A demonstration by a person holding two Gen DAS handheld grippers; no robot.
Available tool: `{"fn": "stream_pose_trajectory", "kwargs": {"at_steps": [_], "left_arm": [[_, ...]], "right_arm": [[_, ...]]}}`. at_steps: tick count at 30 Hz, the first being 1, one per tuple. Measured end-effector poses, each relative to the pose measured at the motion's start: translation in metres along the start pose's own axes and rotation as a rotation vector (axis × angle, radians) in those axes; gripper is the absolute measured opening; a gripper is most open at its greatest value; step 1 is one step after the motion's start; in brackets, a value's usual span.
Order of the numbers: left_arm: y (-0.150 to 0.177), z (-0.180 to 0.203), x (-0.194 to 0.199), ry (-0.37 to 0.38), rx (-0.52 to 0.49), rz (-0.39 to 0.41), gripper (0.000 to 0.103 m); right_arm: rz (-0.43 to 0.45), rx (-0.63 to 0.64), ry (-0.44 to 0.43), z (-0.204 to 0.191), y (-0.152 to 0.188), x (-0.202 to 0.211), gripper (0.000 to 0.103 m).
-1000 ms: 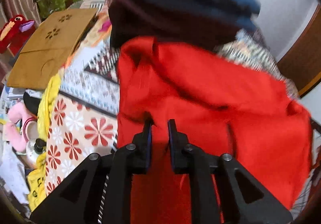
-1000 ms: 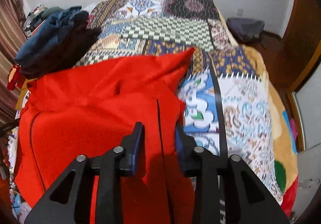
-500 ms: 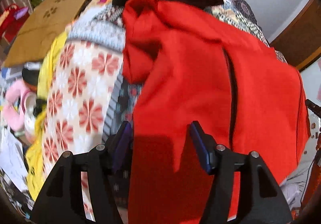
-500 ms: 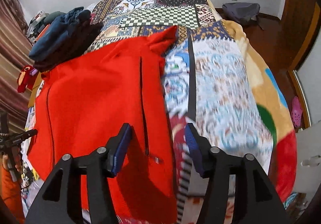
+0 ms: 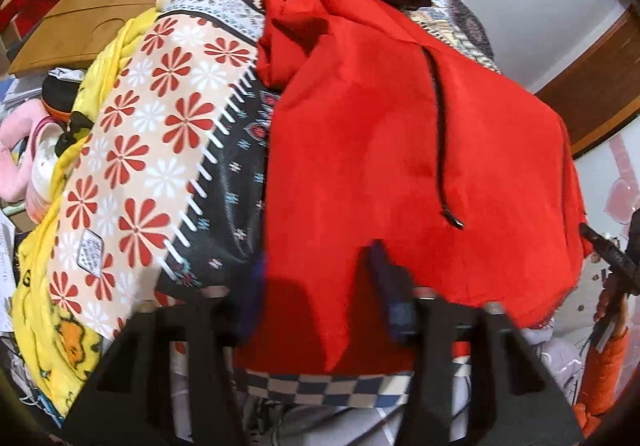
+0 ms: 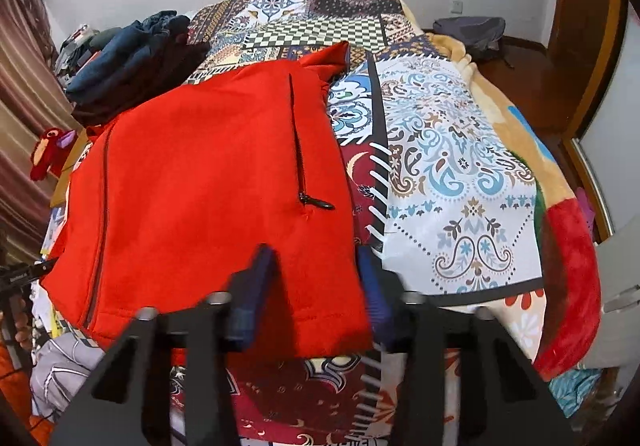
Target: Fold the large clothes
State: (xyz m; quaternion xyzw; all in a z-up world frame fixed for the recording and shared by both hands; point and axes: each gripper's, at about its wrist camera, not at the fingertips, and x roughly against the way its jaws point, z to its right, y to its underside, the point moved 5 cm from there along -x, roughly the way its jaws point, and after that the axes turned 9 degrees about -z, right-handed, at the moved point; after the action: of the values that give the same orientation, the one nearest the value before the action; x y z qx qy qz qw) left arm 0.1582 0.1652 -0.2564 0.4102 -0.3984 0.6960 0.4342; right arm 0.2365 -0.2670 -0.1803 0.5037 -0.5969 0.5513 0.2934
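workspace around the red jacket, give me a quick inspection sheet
surface: bed under a patchwork quilt, patterned all over
job's things: red jacket spread flat on the quilt, hem at the near edge, pocket zipper closed
clutter: pile of dark clothes at the jacket's far left corner; yellow blanket along the bed's left side; red plush toy beyond it
grippers: left hand-held gripper open over the hem; right hand-held gripper open over the hem's right corner
cables: nothing seen
surroundings: white wall, wooden door frame, dark bag on the floor
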Motion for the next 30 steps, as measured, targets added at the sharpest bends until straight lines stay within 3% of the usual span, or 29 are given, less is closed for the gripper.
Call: {"fn": "stream_pose_trajectory", "kwargs": {"at_steps": [1,2,3,7,11,14,18,23,27,29,30], "left_arm": [[0.001,0.002,0.001,0.009,0.001,0.0,0.024],[0.002,0.005,0.002,0.03,-0.001,-0.003,0.008],[0.003,0.007,0.002,0.054,-0.001,-0.007,0.005],[-0.006,0.024,0.019,0.071,-0.016,0.046,0.004],[-0.025,0.043,0.058,0.107,-0.045,0.154,0.004],[-0.053,0.056,0.09,0.137,-0.072,0.236,0.004],[-0.108,0.067,0.127,0.163,-0.089,0.343,0.004],[-0.194,0.065,0.128,0.097,-0.051,0.406,0.004],[-0.254,0.051,0.086,-0.046,0.006,0.358,0.004],[-0.272,0.045,0.067,-0.106,0.028,0.315,0.008],[-0.279,0.041,0.058,-0.133,0.043,0.286,0.015]], "right_arm": [[0.005,0.004,-0.002,-0.002,0.0,0.002,0.015],[0.008,0.007,-0.017,-0.004,-0.001,0.003,0.01],[0.009,0.002,-0.038,-0.006,-0.002,0.005,0.009],[0.05,0.015,-0.091,-0.018,-0.016,0.019,0.007],[0.145,0.037,-0.15,-0.032,-0.049,0.041,0.007],[0.191,0.053,-0.19,-0.043,-0.083,0.052,0.007],[0.258,0.084,-0.149,-0.058,-0.142,0.052,0.007],[0.279,0.069,-0.054,-0.066,-0.22,0.023,0.007],[0.237,0.033,0.021,-0.066,-0.262,-0.011,0.012],[0.222,0.007,0.05,-0.061,-0.267,-0.017,0.024],[0.22,-0.004,0.062,-0.059,-0.268,-0.018,0.03]]}}
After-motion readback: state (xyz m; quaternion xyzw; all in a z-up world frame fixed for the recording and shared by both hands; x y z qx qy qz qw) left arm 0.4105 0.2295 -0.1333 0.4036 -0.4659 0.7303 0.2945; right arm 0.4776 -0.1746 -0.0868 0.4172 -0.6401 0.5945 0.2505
